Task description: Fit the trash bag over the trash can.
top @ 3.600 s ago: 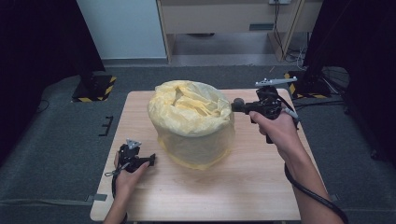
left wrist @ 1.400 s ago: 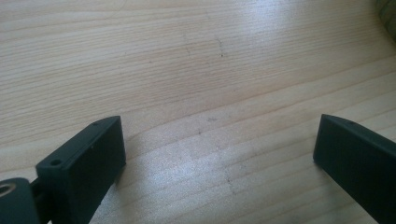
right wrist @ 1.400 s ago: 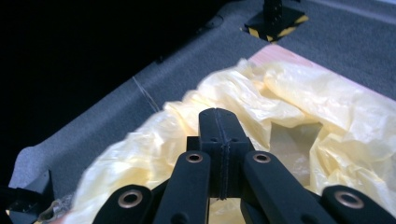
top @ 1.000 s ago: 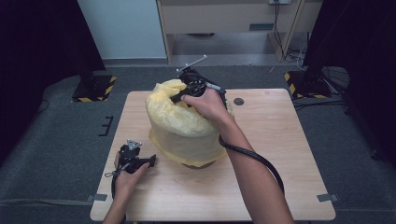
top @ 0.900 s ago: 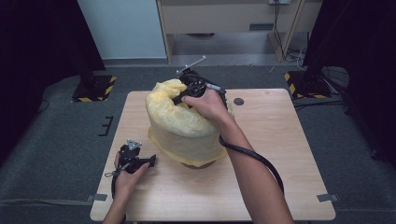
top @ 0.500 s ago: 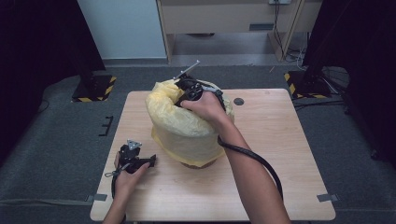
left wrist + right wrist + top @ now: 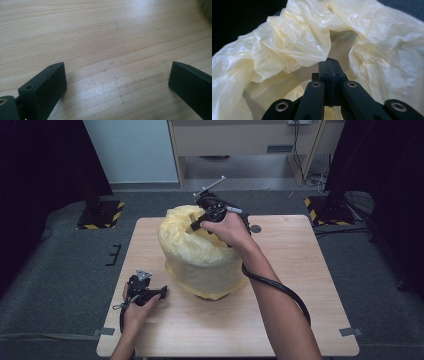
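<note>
A crinkled yellow plastic bag (image 7: 200, 252) covers a round container in the middle of the wooden table (image 7: 300, 285). My right gripper (image 7: 193, 226) is over the bag's far top, jaws pressed together. In the right gripper view the gripper (image 7: 330, 63) is shut amid folds of the bag (image 7: 294, 45), whose plastic is drawn across the top, leaving a small opening ahead. My left gripper (image 7: 161, 293) lies on the table, front left of the bag. In its own view the left gripper (image 7: 117, 80) stands wide open over bare wood.
A small dark round disc (image 7: 256, 228) sits on the table just right of my right hand. Black stands with yellow-striped bases (image 7: 100, 215) flank the table on the grey floor. A wooden cabinet (image 7: 240, 140) stands beyond the far edge.
My right gripper went from the bag's right rim to over its far top, pulling plastic across the opening, and has edged slightly left. The left gripper has not moved.
</note>
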Motion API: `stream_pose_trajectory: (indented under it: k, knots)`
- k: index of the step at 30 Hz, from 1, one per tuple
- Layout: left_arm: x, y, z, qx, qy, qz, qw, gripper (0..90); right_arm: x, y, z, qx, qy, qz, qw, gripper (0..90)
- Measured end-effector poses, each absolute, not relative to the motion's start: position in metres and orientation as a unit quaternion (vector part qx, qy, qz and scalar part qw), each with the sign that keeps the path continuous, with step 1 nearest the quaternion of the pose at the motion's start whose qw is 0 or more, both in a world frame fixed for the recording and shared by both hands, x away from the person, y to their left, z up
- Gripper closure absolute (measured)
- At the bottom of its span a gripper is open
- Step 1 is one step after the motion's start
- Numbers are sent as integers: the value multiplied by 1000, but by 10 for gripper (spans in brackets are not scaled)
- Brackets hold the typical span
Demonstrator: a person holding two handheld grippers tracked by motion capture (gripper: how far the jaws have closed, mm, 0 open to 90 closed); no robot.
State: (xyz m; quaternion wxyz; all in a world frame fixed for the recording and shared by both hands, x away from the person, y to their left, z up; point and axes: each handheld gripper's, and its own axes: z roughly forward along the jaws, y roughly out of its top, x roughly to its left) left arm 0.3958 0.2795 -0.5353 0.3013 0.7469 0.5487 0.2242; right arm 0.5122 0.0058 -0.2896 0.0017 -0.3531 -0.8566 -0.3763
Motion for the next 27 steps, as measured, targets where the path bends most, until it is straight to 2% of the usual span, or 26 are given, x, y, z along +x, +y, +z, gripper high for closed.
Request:
stream_pose_trajectory:
  k: [15,27]
  knots:
    - [396,279,-535,747,549,224,301,10,501,11,-273,-334,-843,-421,2,900]
    - [396,279,-535,745,551,225,301,8,498,-8,-260,-344,-825,-448,-1,900]
